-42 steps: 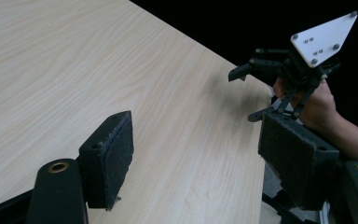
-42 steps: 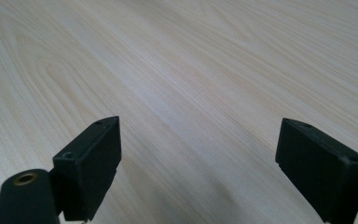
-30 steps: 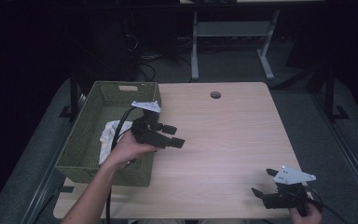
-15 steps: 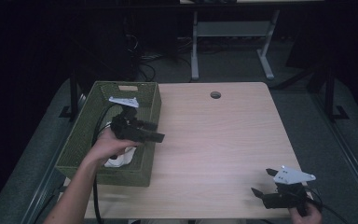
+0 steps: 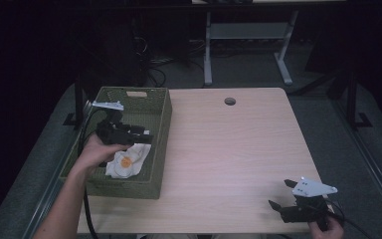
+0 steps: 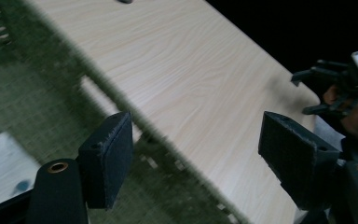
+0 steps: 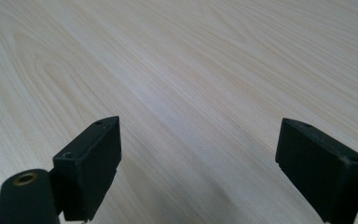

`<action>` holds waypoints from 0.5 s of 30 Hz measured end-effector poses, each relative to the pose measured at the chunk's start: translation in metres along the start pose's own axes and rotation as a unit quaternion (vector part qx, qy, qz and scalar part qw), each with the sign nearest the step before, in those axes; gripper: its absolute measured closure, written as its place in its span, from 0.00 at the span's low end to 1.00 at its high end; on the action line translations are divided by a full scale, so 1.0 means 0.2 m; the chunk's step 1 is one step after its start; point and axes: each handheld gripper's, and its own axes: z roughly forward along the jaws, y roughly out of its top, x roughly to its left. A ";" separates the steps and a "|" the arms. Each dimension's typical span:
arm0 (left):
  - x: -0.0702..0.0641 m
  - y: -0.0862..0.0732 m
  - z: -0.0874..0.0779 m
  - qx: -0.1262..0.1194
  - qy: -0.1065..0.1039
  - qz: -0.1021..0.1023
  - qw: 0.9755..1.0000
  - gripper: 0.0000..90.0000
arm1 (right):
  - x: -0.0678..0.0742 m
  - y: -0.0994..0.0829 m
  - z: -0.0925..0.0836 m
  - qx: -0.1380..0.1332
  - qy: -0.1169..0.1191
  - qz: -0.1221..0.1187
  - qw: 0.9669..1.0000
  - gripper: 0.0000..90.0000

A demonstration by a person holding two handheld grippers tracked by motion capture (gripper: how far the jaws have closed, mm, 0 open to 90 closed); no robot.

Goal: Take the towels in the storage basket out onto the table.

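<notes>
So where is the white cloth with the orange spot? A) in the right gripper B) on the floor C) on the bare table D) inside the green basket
D: the white cloth lies on the bottom of the green basket, just below the open left gripper.

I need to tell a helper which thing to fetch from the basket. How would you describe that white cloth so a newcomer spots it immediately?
Start at the green woven basket on the left edge of the wooden table. Look inside, toward its near end, just below the left gripper. There lies the cloth: a crumpled white piece with an orange spot, the only pale thing against the dark green weave.
</notes>
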 end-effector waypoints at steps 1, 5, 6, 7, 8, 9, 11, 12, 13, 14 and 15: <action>0.01 -0.01 -0.01 -0.001 0.004 -0.004 1.000 0.30 | 0.00 0.00 0.00 -0.001 0.000 0.003 1.000 0.15; 0.05 -0.04 -0.03 -0.007 0.024 -0.014 1.000 0.29 | 0.00 0.00 0.00 0.001 -0.001 0.000 1.000 0.16; 0.06 -0.05 -0.04 -0.006 0.029 -0.018 0.999 0.29 | 0.00 0.00 0.00 0.000 0.000 0.000 1.000 0.15; 0.07 -0.06 -0.04 -0.003 0.033 -0.018 0.999 0.29 | 0.00 0.00 0.00 -0.001 0.000 0.000 1.000 0.15; 0.07 -0.06 -0.05 0.000 0.039 -0.018 0.999 0.29 | 0.00 0.00 0.00 -0.001 0.000 0.000 1.000 0.15; 0.08 -0.07 -0.05 0.002 0.045 -0.020 0.999 0.29 | 0.00 0.00 0.00 0.000 -0.001 -0.001 1.000 0.15; 0.10 -0.08 -0.05 0.007 0.058 -0.025 0.998 0.29 | 0.01 0.00 0.00 -0.002 -0.001 -0.002 1.000 0.15; 0.11 -0.08 -0.05 0.012 0.068 -0.027 0.997 0.29 | 0.01 0.00 0.00 -0.002 -0.001 -0.003 1.000 0.15; 0.12 -0.09 -0.05 0.017 0.078 -0.028 0.996 0.29 | 0.01 0.00 0.00 -0.001 -0.001 -0.004 1.000 0.15; 0.13 -0.09 -0.05 0.024 0.086 -0.032 0.995 0.30 | 0.01 0.00 0.00 -0.001 0.000 -0.001 1.000 0.16; 0.14 -0.10 -0.05 0.030 0.102 -0.035 0.994 0.30 | 0.01 0.00 0.00 -0.001 0.000 -0.002 1.000 0.15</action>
